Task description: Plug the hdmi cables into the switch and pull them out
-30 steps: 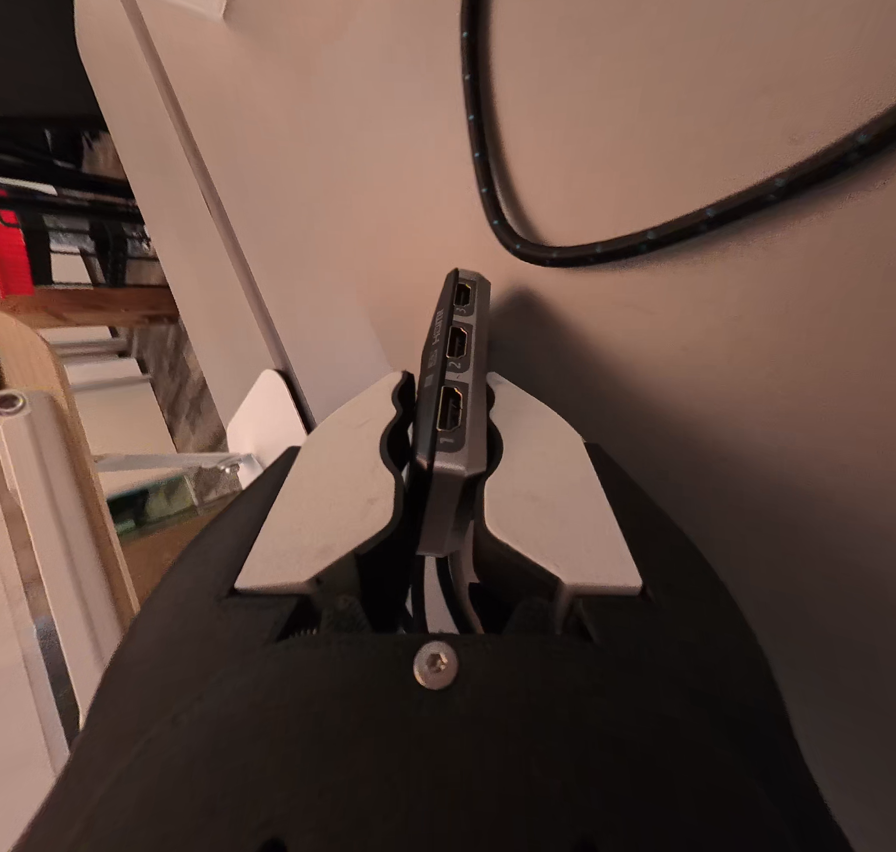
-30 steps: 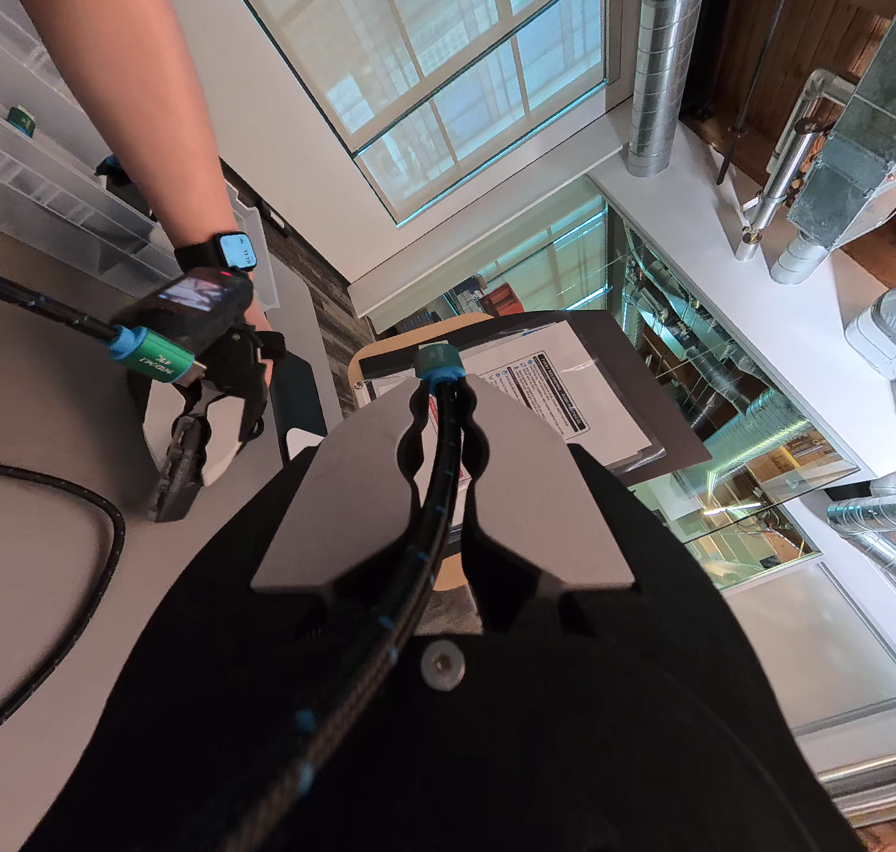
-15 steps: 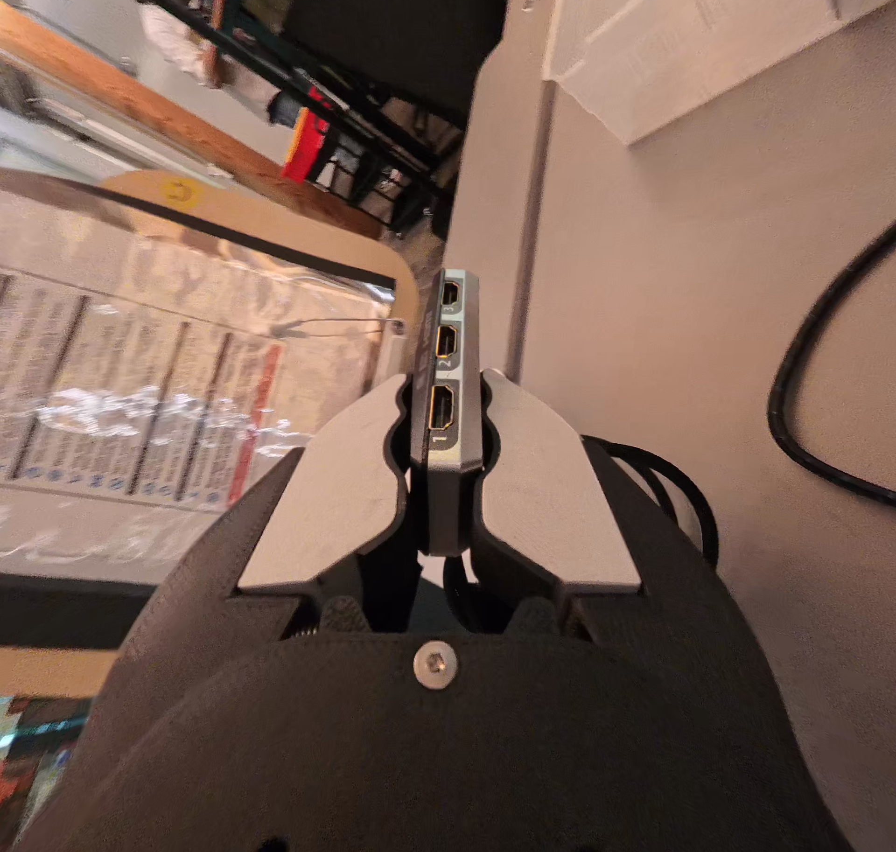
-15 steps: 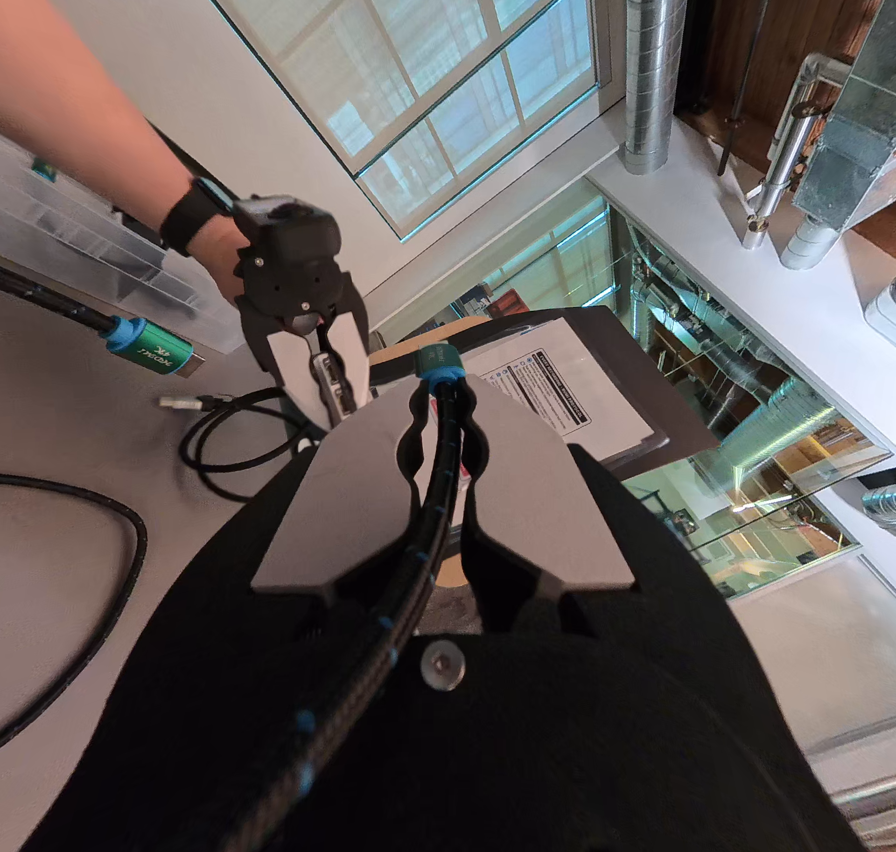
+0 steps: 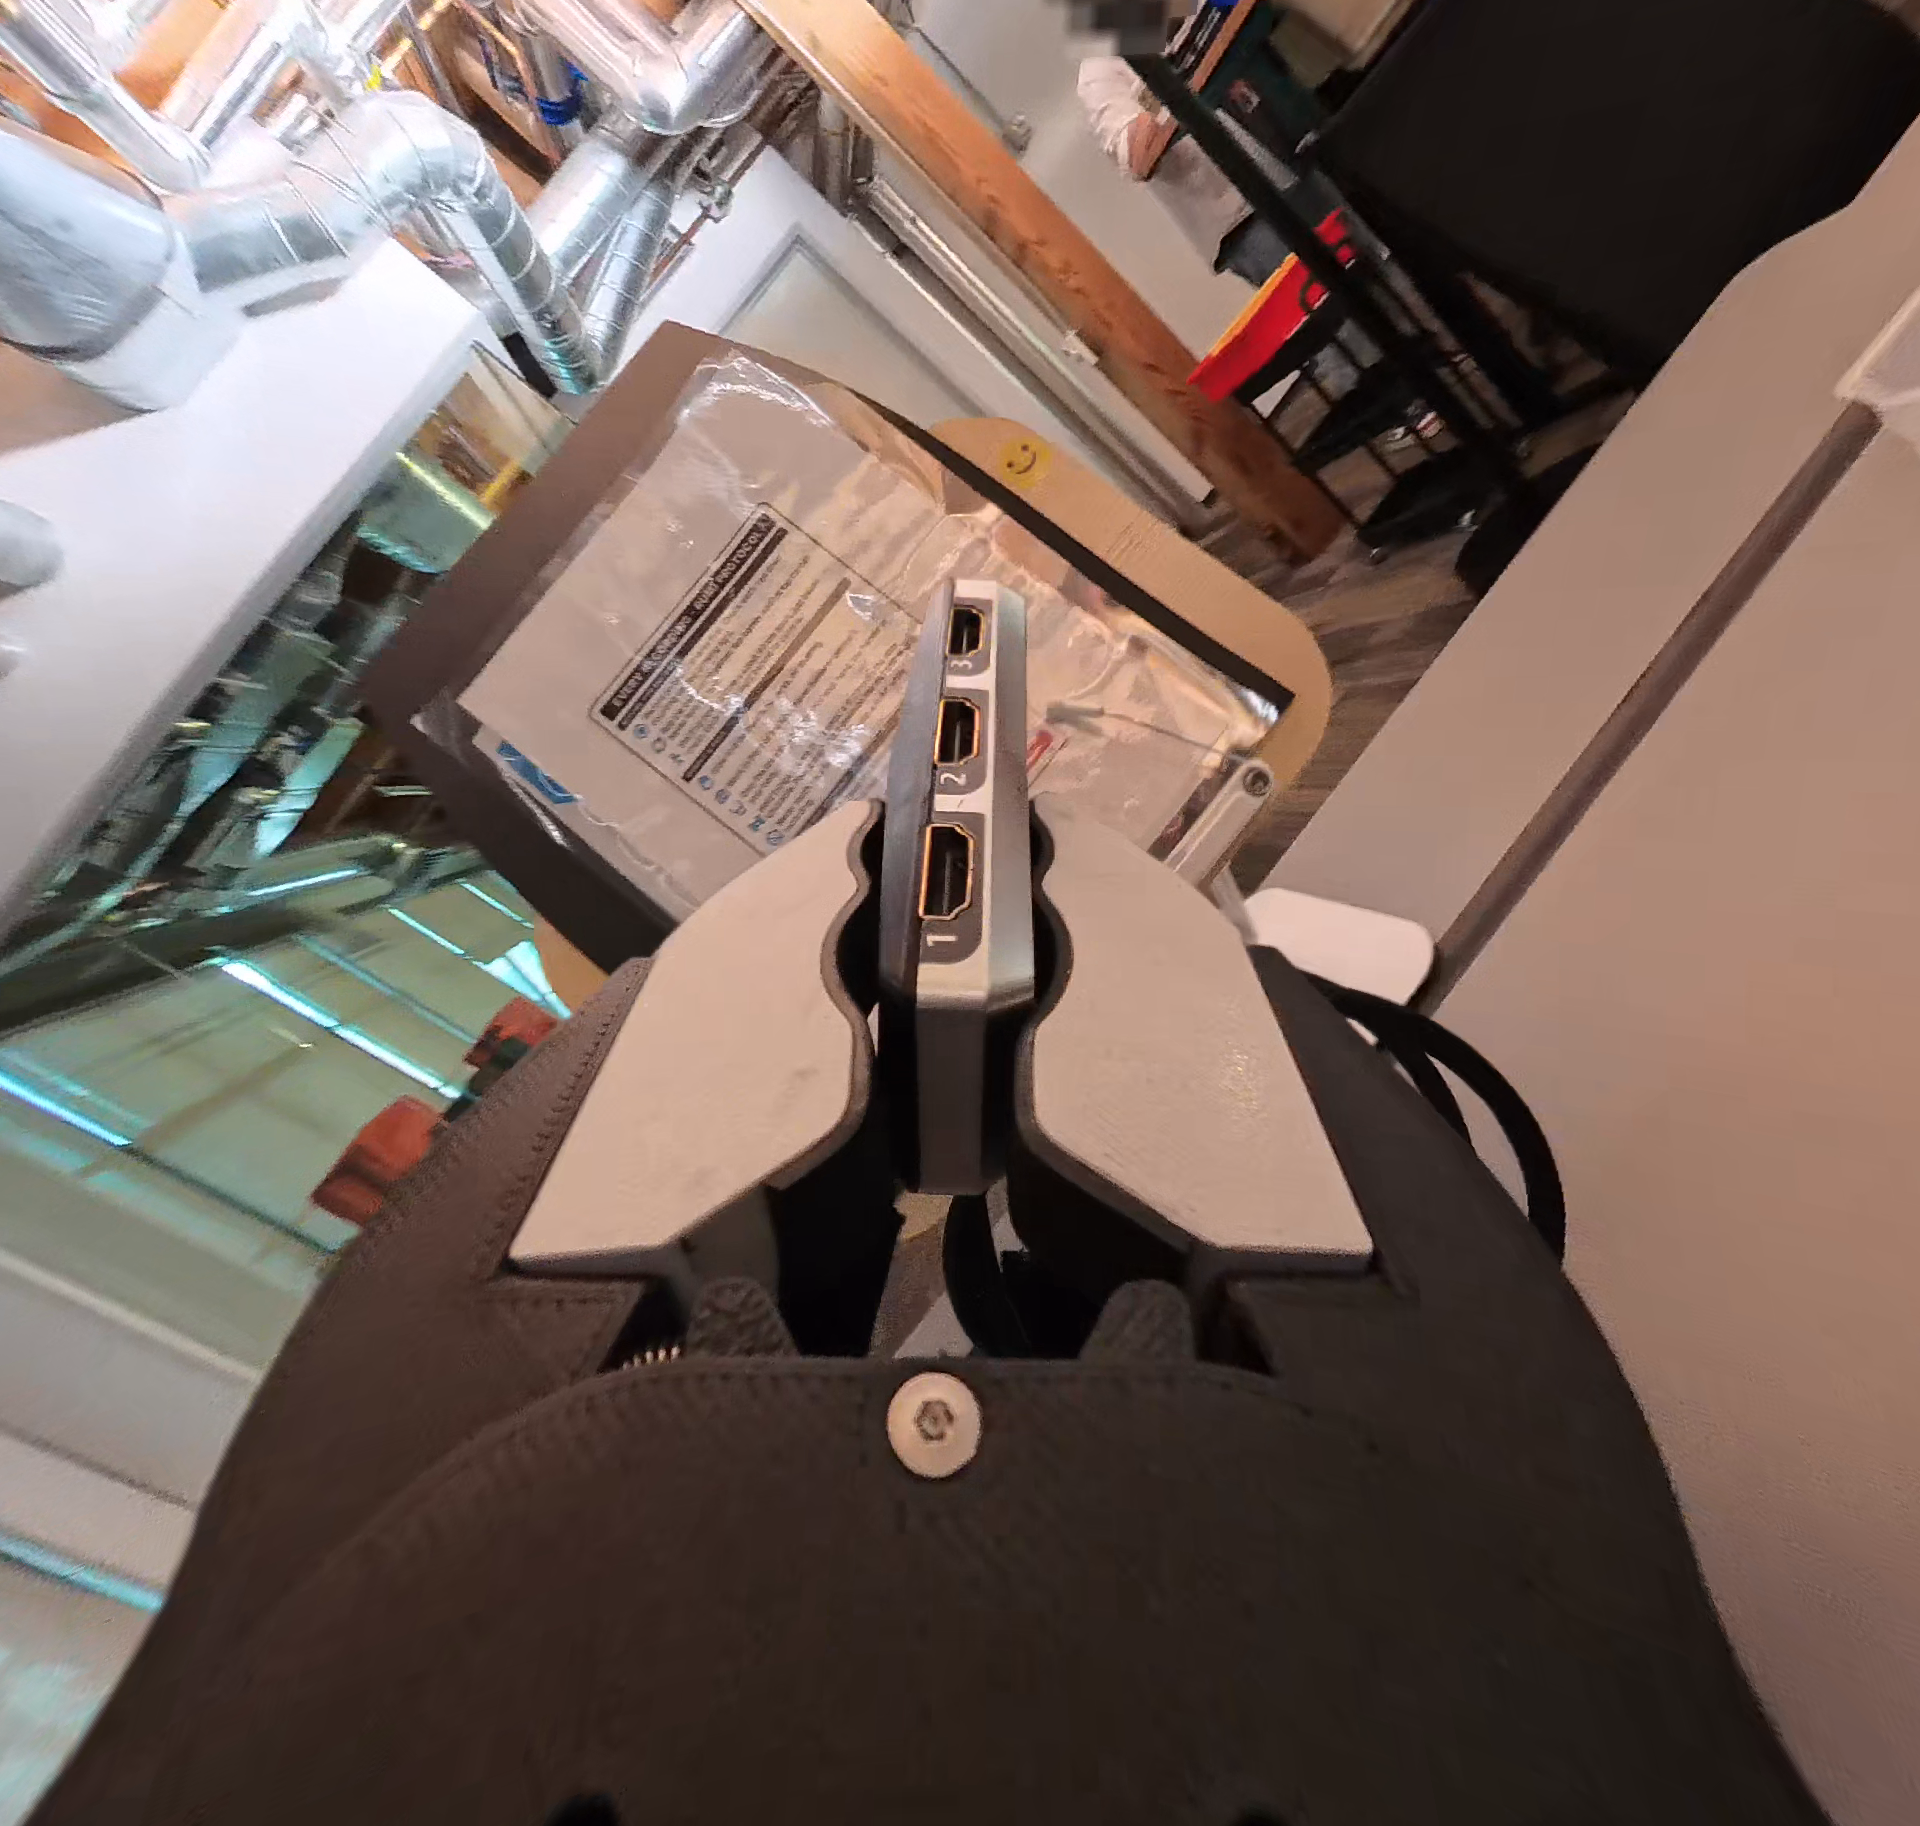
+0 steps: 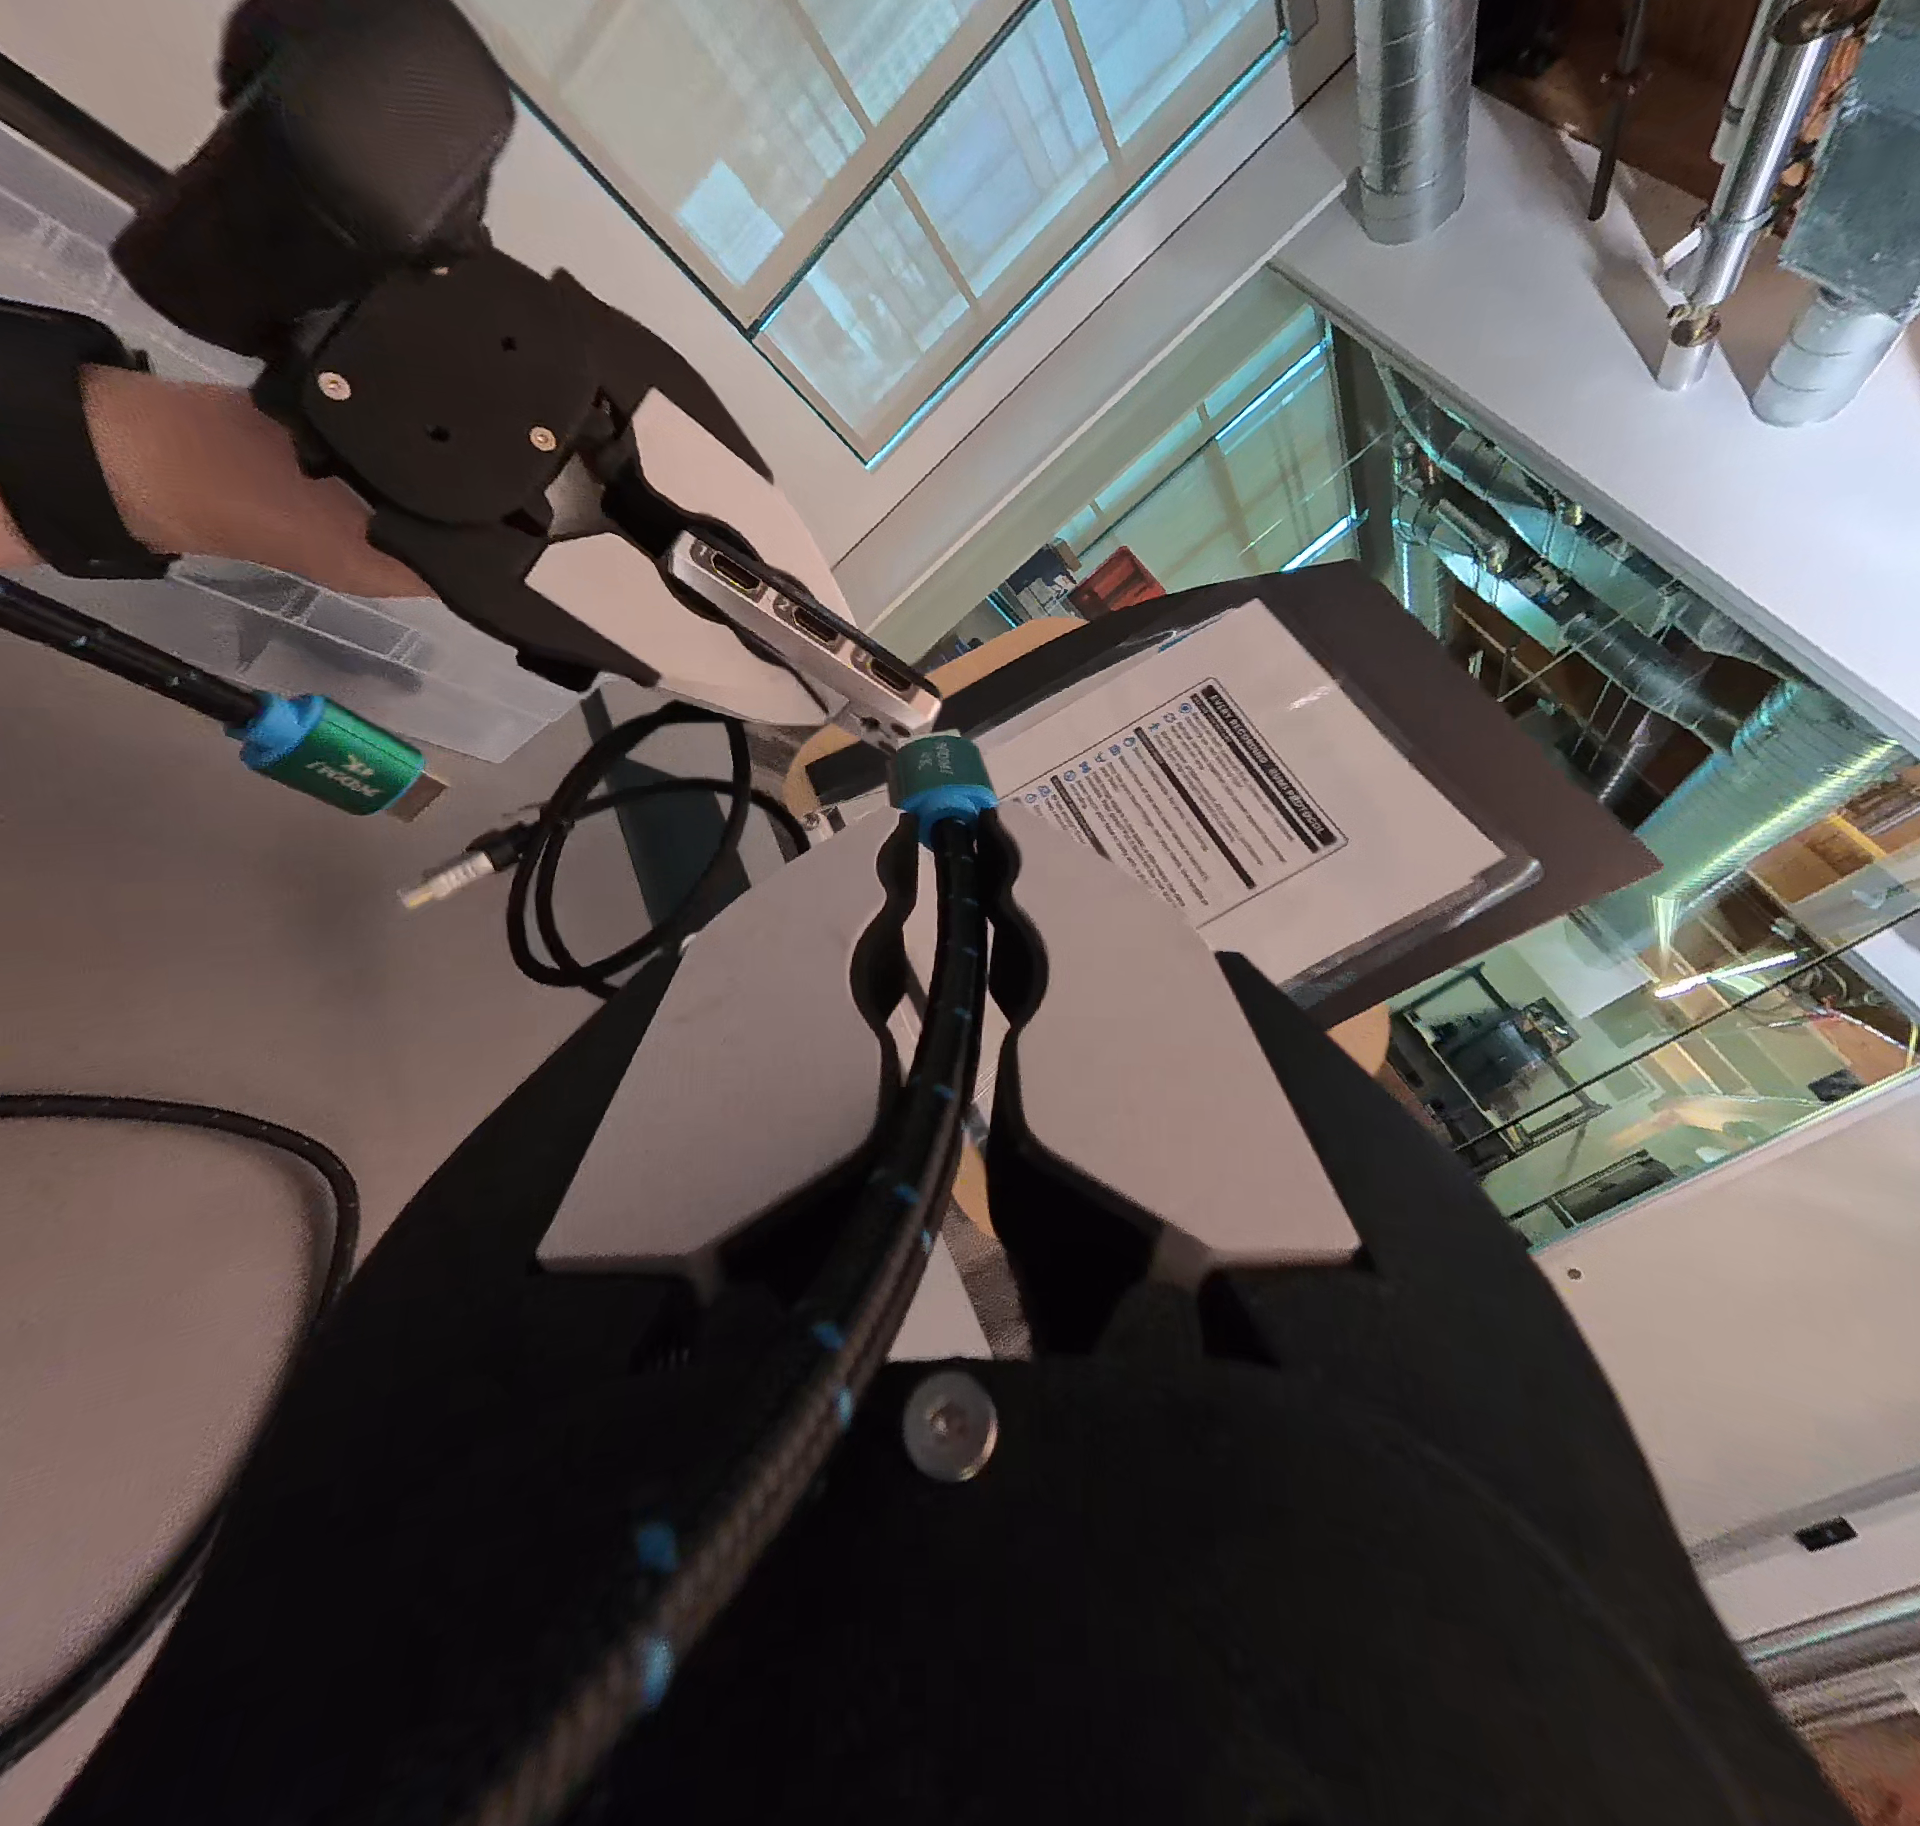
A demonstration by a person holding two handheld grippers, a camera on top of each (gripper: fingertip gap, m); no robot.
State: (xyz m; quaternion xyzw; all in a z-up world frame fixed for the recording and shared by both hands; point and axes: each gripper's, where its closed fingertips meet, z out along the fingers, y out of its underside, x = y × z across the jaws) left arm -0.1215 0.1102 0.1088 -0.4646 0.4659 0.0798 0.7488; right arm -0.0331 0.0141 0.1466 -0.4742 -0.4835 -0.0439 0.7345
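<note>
Left claw [image 5: 954, 903] is clamped on the switch [image 5: 961, 831], gripping its flat faces low on the body so the edge with three ports stays exposed and sticks out past the tips. All three ports look empty.

Right claw [image 6: 940, 841] is pinched on the braided hdmi cable [image 6: 940, 955] just behind the green plug [image 6: 938, 766], so the plug juts straight out ahead of the tips, stiff enough to push, I reckon. In the right wrist view the plug sits just below the far end of the switch, close but not in any port; I can't tell if they touch.

A second green-plug cable [image 6: 332, 756] lies on the desk [image 6: 208, 945] off to the left of the right claw, not held. A thin black cable [image 6: 623, 841] is coiled between.

My read: alignment step, nothing inserted yet. The plug axis still needs to be squared to a port.
</note>
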